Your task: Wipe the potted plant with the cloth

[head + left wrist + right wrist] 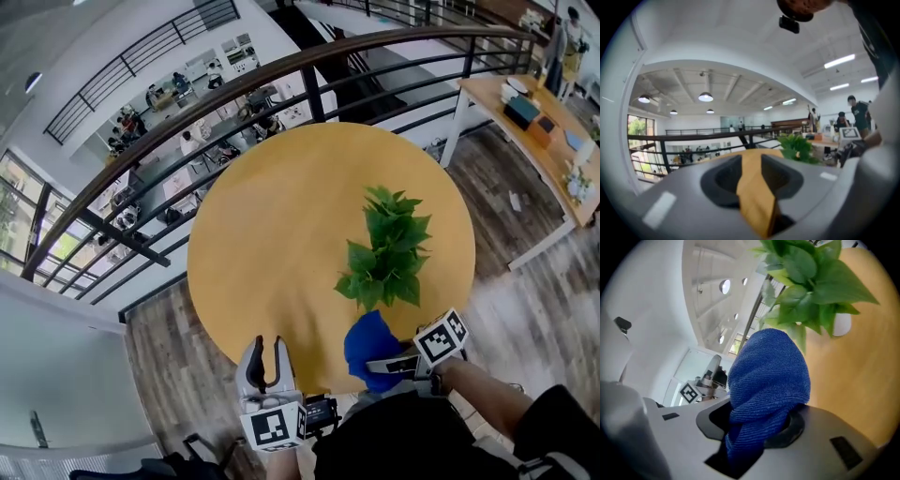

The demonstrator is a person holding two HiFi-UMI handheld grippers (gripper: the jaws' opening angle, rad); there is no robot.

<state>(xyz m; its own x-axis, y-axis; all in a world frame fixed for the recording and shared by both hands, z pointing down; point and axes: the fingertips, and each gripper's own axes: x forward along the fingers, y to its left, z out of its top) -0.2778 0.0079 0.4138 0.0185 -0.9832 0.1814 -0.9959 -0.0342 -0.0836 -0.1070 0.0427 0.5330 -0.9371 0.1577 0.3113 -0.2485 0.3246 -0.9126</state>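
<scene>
A leafy green potted plant (386, 251) stands on the round yellow table (281, 234), right of its middle. My right gripper (392, 364) is shut on a bunched blue cloth (368, 345) at the table's near edge, just below the lowest leaves. In the right gripper view the cloth (768, 376) bulges out between the jaws of the right gripper (766, 416), with the plant (811, 282) and its white pot (842, 324) close ahead. My left gripper (265, 358) hangs at the near left edge, its jaws together and holding nothing. The left gripper (752, 164) view shows the plant (799, 147) to the right.
A dark metal railing (187, 122) curves behind the table, with a lower floor beyond it. A long wooden table (534, 131) with small items stands at the far right, on wood flooring. People (855, 112) stand in the background.
</scene>
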